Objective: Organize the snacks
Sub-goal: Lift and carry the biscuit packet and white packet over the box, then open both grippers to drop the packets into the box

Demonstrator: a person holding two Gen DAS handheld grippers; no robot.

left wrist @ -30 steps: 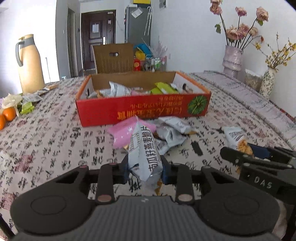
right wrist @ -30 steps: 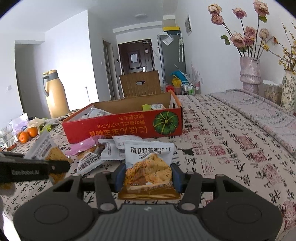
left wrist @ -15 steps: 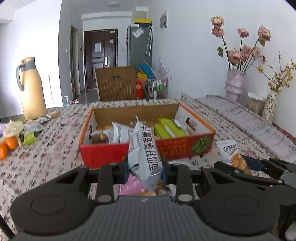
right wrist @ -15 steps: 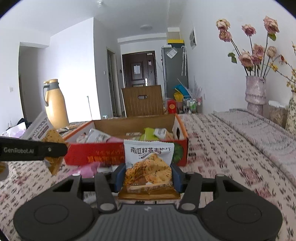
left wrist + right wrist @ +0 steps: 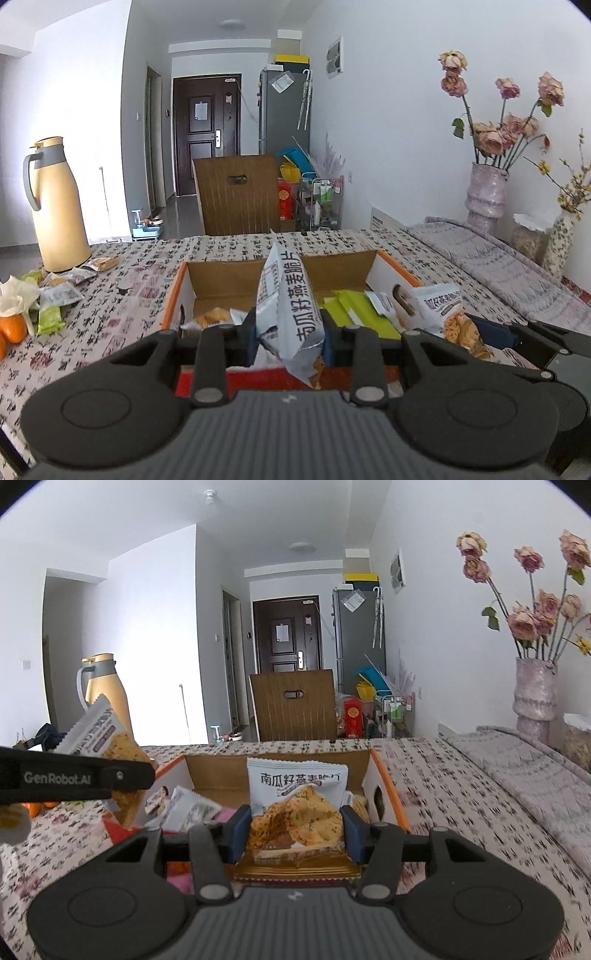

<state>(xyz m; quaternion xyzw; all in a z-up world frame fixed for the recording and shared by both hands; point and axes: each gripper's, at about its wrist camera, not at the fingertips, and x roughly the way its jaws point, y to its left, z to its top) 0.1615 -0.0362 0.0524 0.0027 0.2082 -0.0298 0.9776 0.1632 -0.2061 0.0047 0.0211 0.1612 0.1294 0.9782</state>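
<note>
While both grippers pinch crinkled foil packets (image 5: 290, 311), seemingly above open cardboard box (image 5: 229, 275).

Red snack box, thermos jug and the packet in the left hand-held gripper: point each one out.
red snack box (image 5: 236, 275): left wrist view, on its brown inner back wall.
thermos jug (image 5: 59, 206): left wrist view, on its cream body.
packet (image 5: 291, 314): left wrist view, on its printed white front.

Matte black plastic left claw (image 5: 290, 338) and right claw (image 5: 291, 829), each with blue pads (image 5: 239, 832), ribbed grey housing and round silver screws (white "GenRobot.AI" lettering marks one finger).
</note>
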